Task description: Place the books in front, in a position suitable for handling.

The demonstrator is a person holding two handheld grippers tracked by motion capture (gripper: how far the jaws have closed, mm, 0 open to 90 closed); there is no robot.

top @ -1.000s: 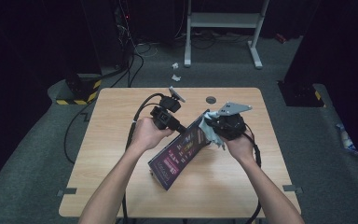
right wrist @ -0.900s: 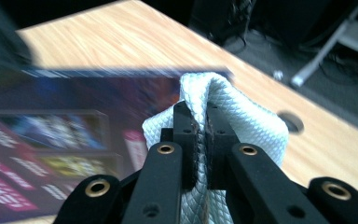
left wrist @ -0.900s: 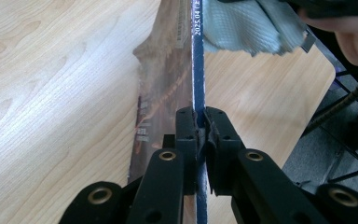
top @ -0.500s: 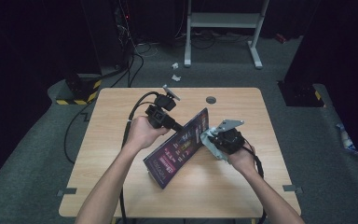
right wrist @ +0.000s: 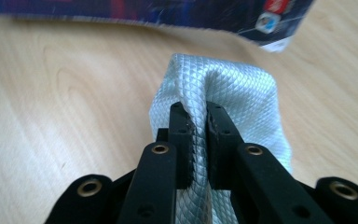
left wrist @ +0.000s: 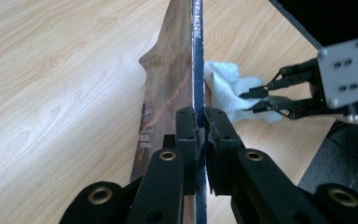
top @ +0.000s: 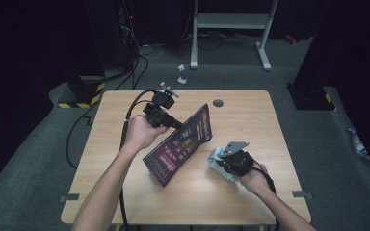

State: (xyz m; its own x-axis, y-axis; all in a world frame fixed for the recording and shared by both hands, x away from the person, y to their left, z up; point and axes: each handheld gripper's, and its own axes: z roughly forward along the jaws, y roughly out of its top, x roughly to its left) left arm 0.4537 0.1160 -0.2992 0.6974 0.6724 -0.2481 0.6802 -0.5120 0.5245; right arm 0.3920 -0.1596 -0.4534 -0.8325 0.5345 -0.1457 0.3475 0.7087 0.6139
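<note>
A thin book [top: 183, 144] with a dark purple cover stands tilted, its lower corner on the wooden table [top: 250, 115]. My left gripper [top: 176, 126] is shut on its upper edge, and the left gripper view shows the jaws [left wrist: 198, 114] clamping the book [left wrist: 170, 70] edge-on. To the right, my right gripper [top: 221, 163] is low over the table with a white cloth [top: 216, 159] bunched under it. Its jaws [right wrist: 198, 109] have just been opening slightly, and a fold of the cloth [right wrist: 233, 93] is still pinched between the pads. From the left gripper view, the right gripper [left wrist: 247, 100] rests against the cloth [left wrist: 226, 88].
A round dark grommet [top: 218, 102] sits near the table's far edge. Black cables [top: 130, 110] trail off the left side. On the floor beyond are a yellow-and-black striped block [top: 79, 91], paper scraps [top: 180, 77] and a metal stand [top: 231, 29].
My right gripper has come down and to the right with the cloth, from the book's upper edge to the tabletop. The left gripper and book have shifted only slightly.
</note>
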